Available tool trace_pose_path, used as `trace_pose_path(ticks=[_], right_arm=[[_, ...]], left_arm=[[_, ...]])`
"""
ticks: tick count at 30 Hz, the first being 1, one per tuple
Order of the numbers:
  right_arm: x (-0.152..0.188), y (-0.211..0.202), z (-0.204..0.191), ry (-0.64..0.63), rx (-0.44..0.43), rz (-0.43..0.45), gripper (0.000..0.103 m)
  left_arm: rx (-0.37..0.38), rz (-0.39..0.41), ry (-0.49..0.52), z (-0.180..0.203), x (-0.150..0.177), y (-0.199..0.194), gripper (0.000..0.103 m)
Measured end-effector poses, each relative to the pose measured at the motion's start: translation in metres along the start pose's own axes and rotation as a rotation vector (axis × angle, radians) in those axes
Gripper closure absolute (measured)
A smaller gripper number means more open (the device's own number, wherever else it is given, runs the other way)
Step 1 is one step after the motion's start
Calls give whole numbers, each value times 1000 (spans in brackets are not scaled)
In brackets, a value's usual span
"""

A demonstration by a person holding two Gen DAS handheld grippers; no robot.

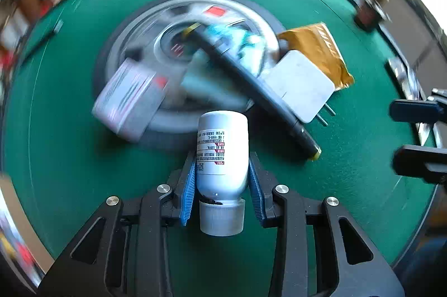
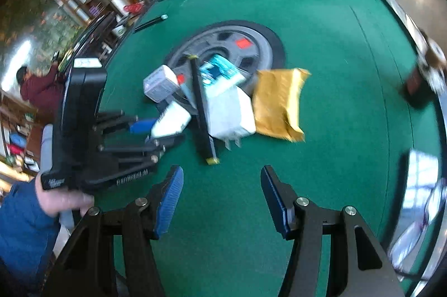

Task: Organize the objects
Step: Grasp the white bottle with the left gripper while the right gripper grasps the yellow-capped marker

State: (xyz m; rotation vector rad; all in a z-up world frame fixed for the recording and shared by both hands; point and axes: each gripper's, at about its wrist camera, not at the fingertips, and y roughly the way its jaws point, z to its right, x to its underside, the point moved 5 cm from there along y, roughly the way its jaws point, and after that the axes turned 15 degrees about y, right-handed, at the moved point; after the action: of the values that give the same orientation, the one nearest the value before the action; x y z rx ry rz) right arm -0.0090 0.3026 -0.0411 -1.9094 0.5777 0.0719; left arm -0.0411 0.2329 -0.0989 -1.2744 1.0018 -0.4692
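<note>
Fig.: both wrist views over the green felt table (image 2: 321, 45), sorting under way.

L gripper (image 1: 220, 177): I have its blue pads clamped narrow on the white plastic pill bottle w/ printed label (image 1: 222, 149). Cap sits toward the gripper body, base points ahead; the bottle's long axis runs along the fingers, aimed at the pile. It hangs just short of the grey round centre disc (image 1: 178, 112), above the felt.

R gripper (image 2: 222, 199): I hold it about half open, nothing between the pads, over bare felt on the near side of the pile.

Pile, on and beside the disc:
- long black marker w/ yellow ends (image 1: 259, 90), lying diagonally, near end pointing toward the R side;
- white flat charger block w/ metal prongs (image 1: 301, 84), touching the marker;
- tan padded envelope (image 1: 318, 51), partly under the charger;
- grey-white printed carton (image 1: 128, 98), leaning on the disc rim, blurred;
- teal-and-white packet (image 2: 220, 71) on the disc, prob. a sachet; too smeared to tell.

Key relation: marker & charger lie straight ahead of the empty R gripper, nearer to it than to the loaded L one. I judge the R hand takes the next pick, jaws set across the marker's axis.
</note>
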Motion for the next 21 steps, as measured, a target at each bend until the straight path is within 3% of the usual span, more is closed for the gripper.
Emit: trace_pose_path(ticks=[3,6,9,14,15,16,19,21], right_arm=[[-8,15,-23,-103,34,13,53],[-18,33,-44,-186,64,31,54],[-27,54,-51,-233,111,36,66],[-44,87,-60,-297,222,55,68],[-43,88,-61,-309,227,56,76],[-44,93,-61,-317,238,34,89],[-37,97,-61,-346,253,-18,90],[-24,92,-62,-345,209,-65,90]], left_arm=[[0,4,-112,-2,26,-10,69],[-30,2,-152,2,59,-22,69],[-38,-1,-202,0,84,-31,69],[-55,4,-257,-7,105,-39,69],[-56,4,-263,-7,108,-39,69],[-52,8,-267,-8,108,-40,69],[-58,13,-269,-7,109,-40,69],[-53,21,-273,-8,112,-41,69]])
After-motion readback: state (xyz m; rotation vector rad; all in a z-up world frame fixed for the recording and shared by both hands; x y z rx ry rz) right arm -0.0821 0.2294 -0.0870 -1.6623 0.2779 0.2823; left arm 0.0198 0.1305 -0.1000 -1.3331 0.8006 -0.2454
